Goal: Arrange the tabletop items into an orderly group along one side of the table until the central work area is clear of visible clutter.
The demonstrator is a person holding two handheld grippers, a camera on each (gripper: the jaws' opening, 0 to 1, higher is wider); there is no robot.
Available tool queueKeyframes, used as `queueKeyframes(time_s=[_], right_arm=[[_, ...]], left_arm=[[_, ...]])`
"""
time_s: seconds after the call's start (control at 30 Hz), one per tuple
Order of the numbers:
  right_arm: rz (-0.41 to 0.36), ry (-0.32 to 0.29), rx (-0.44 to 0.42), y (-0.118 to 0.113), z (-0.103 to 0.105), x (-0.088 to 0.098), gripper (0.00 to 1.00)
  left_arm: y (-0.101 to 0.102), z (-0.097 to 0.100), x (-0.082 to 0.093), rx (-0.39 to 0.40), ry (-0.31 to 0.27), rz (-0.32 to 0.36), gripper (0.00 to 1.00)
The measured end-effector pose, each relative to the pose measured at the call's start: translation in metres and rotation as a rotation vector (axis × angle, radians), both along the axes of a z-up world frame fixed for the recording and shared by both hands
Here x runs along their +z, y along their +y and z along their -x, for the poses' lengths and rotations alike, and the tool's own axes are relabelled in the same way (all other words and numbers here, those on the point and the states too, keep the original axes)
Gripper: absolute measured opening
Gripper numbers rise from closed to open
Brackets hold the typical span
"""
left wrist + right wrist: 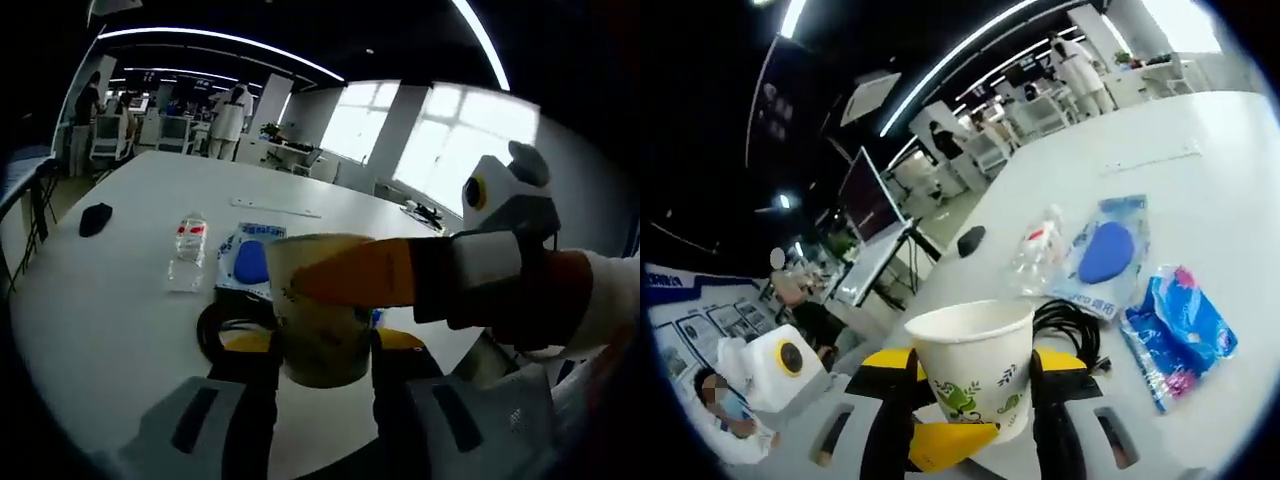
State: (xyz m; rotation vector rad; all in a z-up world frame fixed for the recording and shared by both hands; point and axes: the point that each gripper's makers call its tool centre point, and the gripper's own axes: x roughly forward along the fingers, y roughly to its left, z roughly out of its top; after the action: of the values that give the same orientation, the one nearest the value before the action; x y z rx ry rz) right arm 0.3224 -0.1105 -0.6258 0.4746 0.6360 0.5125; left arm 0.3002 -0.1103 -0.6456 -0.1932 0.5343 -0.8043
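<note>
both grippers (322,365) (970,385) clamp one paper cup (973,360).

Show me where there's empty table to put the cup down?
Bare table lies beside the water bottle, stretching toward the black mouse. More bare table lies beyond the ruler. It's crowded near the paper cup: black cable, blue mouse package, blue-pink packet.
</note>
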Motion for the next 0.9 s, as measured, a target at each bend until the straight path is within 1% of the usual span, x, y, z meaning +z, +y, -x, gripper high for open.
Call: queueKeyframes(time_s=[0.07,0.1,0.13,0.23,0.3,0.33,0.43,0.53,0.6,0.7,0.8,0.83,0.87,0.9], right_arm=[[0.056,-0.046,0.034,0.001,0.001,0.001,0.42],[0.072,-0.063,0.046,0.002,0.002,0.002,0.42],[0.101,-0.098,0.071,0.004,0.002,0.004,0.42],[0.151,-0.153,0.096,0.004,0.003,0.007,0.41],[0.171,-0.169,0.096,0.002,0.003,0.008,0.4],[0.163,-0.17,0.093,0.0,0.003,0.008,0.4],[0.145,-0.187,0.072,-0.009,0.003,0.01,0.4],[0.167,-0.196,0.068,-0.015,0.003,0.008,0.4],[0.189,-0.2,0.074,-0.017,0.005,0.005,0.4],[0.226,-0.209,0.098,-0.016,0.008,0.001,0.4],[0.301,-0.23,0.146,-0.013,0.011,-0.002,0.41],[0.32,-0.24,0.158,-0.011,0.011,-0.002,0.41],[0.342,-0.253,0.174,-0.008,0.011,-0.002,0.41],[0.356,-0.266,0.185,-0.005,0.011,-0.001,0.41]], left_arm=[[-0.001,0.001,-0.001,-0.009,-0.001,-0.004,0.36],[-0.001,0.002,-0.001,-0.011,-0.002,-0.005,0.36],[-0.001,0.002,0.0,-0.013,-0.008,-0.006,0.36],[0.0,0.002,0.002,-0.014,-0.02,0.0,0.35],[0.003,0.003,0.003,-0.017,-0.033,-0.013,0.33],[0.006,0.003,0.002,-0.015,-0.034,-0.016,0.33],[0.019,0.001,0.003,0.02,-0.023,0.0,0.36],[0.03,-0.001,0.008,0.037,-0.034,-0.01,0.34],[0.038,-0.005,0.018,0.052,-0.057,-0.002,0.33],[0.044,-0.014,0.04,0.054,-0.083,0.043,0.33],[0.039,-0.014,0.06,0.015,-0.085,0.094,0.3],[0.035,-0.013,0.068,-0.012,-0.095,0.117,0.3],[0.028,-0.01,0.078,-0.057,-0.1,0.137,0.29],[0.023,-0.008,0.082,-0.082,-0.1,0.134,0.29]])
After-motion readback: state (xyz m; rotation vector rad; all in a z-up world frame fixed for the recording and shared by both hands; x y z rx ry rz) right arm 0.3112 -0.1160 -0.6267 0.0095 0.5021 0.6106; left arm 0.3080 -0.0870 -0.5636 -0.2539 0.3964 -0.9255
